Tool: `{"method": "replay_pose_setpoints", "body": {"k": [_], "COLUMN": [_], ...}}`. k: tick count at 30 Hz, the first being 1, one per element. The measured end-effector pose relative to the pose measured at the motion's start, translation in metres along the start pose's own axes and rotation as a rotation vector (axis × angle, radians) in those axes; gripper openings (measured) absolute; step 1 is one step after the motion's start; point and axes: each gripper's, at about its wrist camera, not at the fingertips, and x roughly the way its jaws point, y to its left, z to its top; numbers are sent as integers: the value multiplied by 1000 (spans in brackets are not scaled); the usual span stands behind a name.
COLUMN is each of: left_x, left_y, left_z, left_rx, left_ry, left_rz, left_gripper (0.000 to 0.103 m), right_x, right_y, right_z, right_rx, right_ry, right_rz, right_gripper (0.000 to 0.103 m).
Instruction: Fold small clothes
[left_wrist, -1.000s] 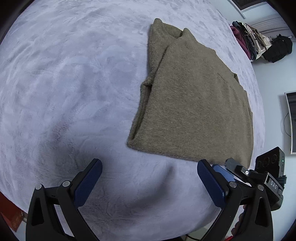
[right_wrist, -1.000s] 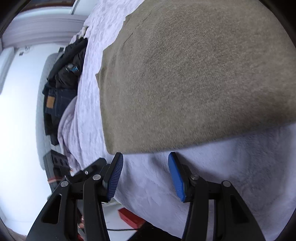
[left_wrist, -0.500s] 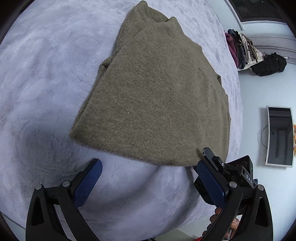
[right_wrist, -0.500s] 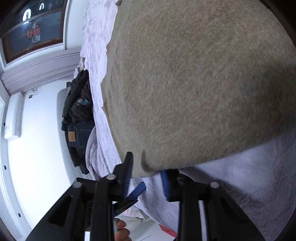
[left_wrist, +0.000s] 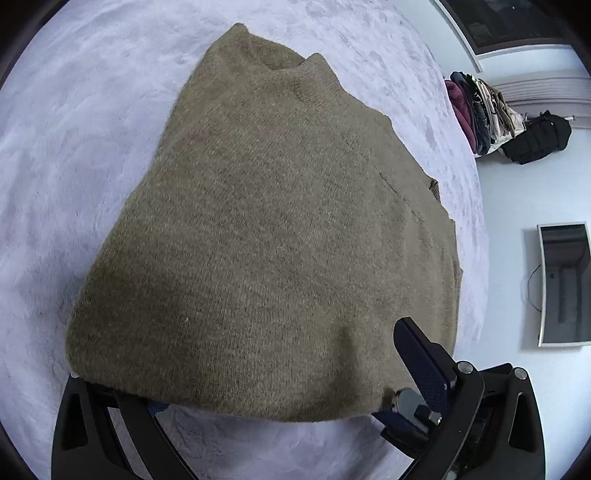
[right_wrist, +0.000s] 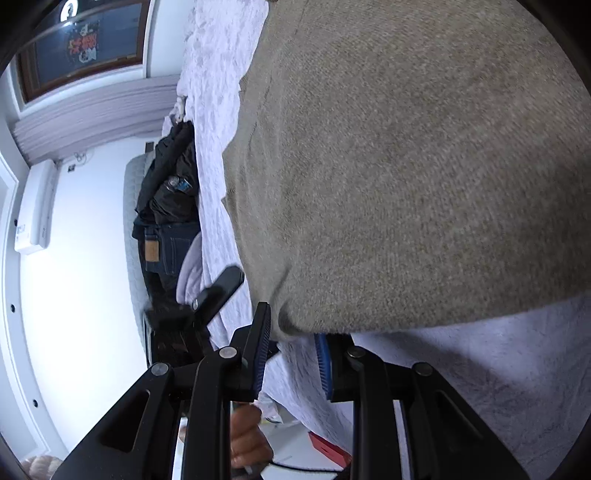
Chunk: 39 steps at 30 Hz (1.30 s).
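An olive knitted sweater lies on a pale lilac fleece blanket, sleeves folded in, collar at the far end. My left gripper is at the near hem: the hem drapes over its left finger, the right finger shows beside the cloth, the jaws still wide. My right gripper has its blue pads around a corner of the sweater's hem with a gap still between them. The sweater fills the right wrist view.
A pile of clothes and a black bag lie past the blanket's far right edge. A screen stands at right. In the right wrist view dark clothes and jeans lie at the bed's edge.
Both grippers moved forward to the sweater's near hem. The left one slid under the hem. The right one narrowed its jaws around a hem corner.
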Motion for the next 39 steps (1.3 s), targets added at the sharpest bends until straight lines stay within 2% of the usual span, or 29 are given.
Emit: {"method": "replay_pose_setpoints", "body": {"k": [4,5,6,7,8,11,13,16,18,21,25,27,28,31,33,35,37,39], "left_x": [-4,-5,-4,-2,-1,3,5,10,13,16,19,17,10,-2,-8,-9,-9,-11], "left_y": [-14,-16,-20,-22,-23,-27,-41,-65,-74,-82,-85,-82,-75,-54,-29,-4,17,25], "left_z": [1,0,0,1,2,4,-2,-24,-36,-46,-55,-52,-49,-24,-3,10,18,22], "left_rx": [99,129,158,183,203,249,367,609,735,868,966,924,870,620,385,192,43,-23], "left_ry": [-47,-54,-61,-66,-70,-83,-114,-185,-229,-271,-299,-287,-271,-201,-146,-107,-94,-113], "left_rz": [111,144,181,222,263,308,380,515,573,625,656,619,582,418,267,149,70,55], "left_gripper": [87,76,61,52,35,22,22,19,19,19,19,19,19,19,19,19,19,19], "right_x": [-10,-14,-18,-22,-27,-41,-45,-46,-38,-17,40,67,79,97,101,100,93,82], "right_y": [14,19,25,31,35,52,61,75,90,113,146,160,166,174,169,160,149,141], "right_z": [-3,-3,-3,-2,0,11,24,43,58,78,97,101,100,102,102,101,99,100], "right_rx": [-90,-122,-154,-186,-211,-291,-320,-362,-402,-454,-502,-550,-576,-595,-568,-550,-530,-505], "right_ry": [37,48,55,58,59,47,46,57,84,163,337,399,418,408,401,398,383,352], "right_rz": [-98,-124,-151,-175,-194,-240,-256,-293,-309,-311,-326,-360,-380,-397,-387,-397,-408,-400], "right_gripper": [28,28,28,28,34,48,49,54,58,67,79,79,79,79,79,79,79,79]}}
